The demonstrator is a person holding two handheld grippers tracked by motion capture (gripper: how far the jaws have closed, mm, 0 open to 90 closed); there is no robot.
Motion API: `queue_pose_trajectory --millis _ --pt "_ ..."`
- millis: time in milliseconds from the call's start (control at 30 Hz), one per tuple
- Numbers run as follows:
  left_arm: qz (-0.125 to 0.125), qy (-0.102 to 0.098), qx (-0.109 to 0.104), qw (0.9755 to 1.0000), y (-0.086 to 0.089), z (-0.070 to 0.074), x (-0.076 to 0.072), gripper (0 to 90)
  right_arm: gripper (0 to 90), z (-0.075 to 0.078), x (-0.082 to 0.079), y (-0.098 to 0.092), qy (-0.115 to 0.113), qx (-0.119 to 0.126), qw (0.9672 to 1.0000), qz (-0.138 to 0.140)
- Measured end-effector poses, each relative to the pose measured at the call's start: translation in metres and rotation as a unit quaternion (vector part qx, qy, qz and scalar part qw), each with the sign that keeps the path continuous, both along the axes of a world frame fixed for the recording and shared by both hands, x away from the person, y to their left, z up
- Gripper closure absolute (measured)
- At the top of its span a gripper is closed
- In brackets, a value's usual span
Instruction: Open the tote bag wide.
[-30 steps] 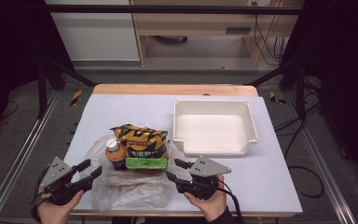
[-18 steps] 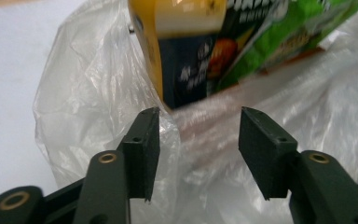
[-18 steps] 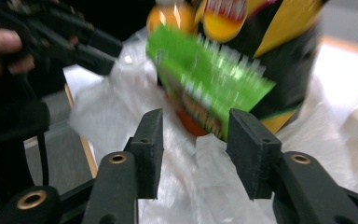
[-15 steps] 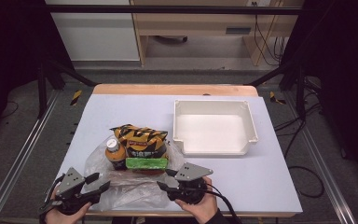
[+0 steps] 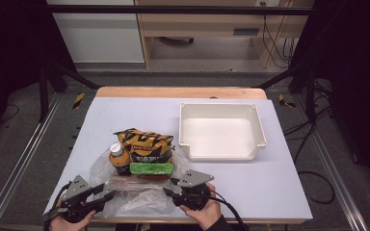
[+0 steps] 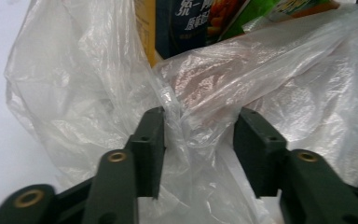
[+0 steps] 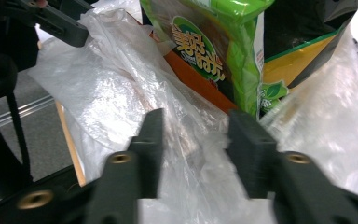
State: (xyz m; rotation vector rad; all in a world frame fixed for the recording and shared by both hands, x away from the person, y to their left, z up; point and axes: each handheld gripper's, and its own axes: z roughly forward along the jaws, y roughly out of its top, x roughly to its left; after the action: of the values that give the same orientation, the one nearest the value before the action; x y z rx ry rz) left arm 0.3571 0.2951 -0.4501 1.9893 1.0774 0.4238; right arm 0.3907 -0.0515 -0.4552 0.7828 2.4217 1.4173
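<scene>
The clear plastic bag (image 5: pixel 125 192) lies at the near edge of the table (image 5: pixel 279 192), with snack packets (image 5: pixel 144 144) and a bottle (image 5: pixel 119 158) piled at its far end. It looks thin, limp and slippery, so a bunched fold near the mouth seems the best hold. The left gripper (image 6: pixel 200 140) and right gripper (image 7: pixel 193 140) have just been narrowing, jaws half-wide astride crumpled film, not yet pinching it.

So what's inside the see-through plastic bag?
The plastic bag lies crumpled and mostly flat. Snacks sit at its far end: an orange bottle, a green packet and a yellow-black bag. A reddish pack under the film is too covered to identify.
</scene>
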Motion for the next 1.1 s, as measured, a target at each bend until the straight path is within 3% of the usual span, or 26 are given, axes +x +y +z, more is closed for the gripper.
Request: queue_pose_trajectory --millis 133,200,433,533,600,700,800,933,1100 --pt "-0.001 -0.001 -0.010 1.0000 0.003 0.003 -0.003 75.2 84.4 0.004 -0.002 -0.003 0.007 0.007 0.9999 0.010" --pt "-0.004 0.000 -0.009 1.0000 0.004 0.003 -0.004 81.8 89.2 0.005 -0.003 -0.004 0.016 0.010 0.9997 0.018" --pt "-0.021 0.008 0.004 0.9997 0.008 0.003 -0.011 88.2 90.0 0.005 -0.010 -0.008 0.047 -0.001 0.9982 0.037" --pt "-0.026 0.016 0.020 0.9993 0.007 -0.001 -0.012 88.1 90.0 -0.001 -0.008 -0.011 0.054 -0.008 0.9981 0.029" --pt "-0.027 0.022 0.025 0.9991 0.007 -0.003 -0.011 87.7 89.5 -0.007 -0.006 -0.012 0.051 -0.019 0.9985 0.007" --pt "-0.028 0.031 0.032 0.9986 0.006 -0.007 -0.008 81.8 82.4 -0.015 -0.002 -0.017 0.041 -0.038 0.9981 -0.025" --pt "-0.021 0.044 0.028 0.9984 0.006 -0.017 -0.001 74.5 79.4 -0.020 0.005 -0.024 0.037 -0.042 0.9969 -0.055" --pt "-0.010 0.045 0.032 0.9984 0.006 -0.021 0.003 61.6 74.3 -0.028 0.015 -0.029 0.052 -0.033 0.9956 -0.070" --pt "-0.010 0.037 0.030 0.9988 0.006 -0.022 0.006 48.1 66.9 -0.034 0.022 -0.026 0.055 -0.032 0.9960 -0.063"
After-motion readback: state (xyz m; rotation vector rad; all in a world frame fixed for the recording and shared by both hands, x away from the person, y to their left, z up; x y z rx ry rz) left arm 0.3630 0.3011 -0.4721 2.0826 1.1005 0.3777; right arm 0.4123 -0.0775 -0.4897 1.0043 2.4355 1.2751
